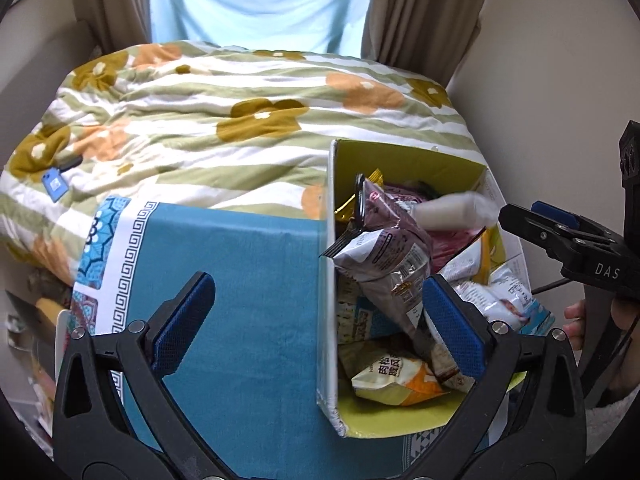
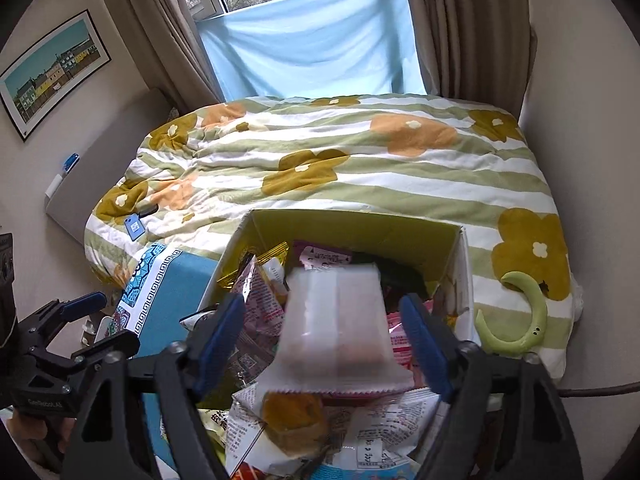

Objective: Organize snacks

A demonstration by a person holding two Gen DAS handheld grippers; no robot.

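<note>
**Snack box on the blue cloth beside the bed**

Striped bedding with big flowers (image 2: 340,152) is filling the background under a window draped in pale blue. A cardboard box (image 1: 326,280) of snack packets is sitting on a blue cloth (image 1: 240,288) at the bed's edge. The left gripper (image 1: 316,316) is gaping wide across the box wall, gripping nothing. The right gripper (image 2: 324,336) is standing wide too, with a blurred white packet (image 2: 336,320) lying loose between its fingers. The gripper bodies are showing the lettering "DAS" and "GenRobot.AI". A green crescent toy (image 2: 516,316) is resting on the bedding.
</note>
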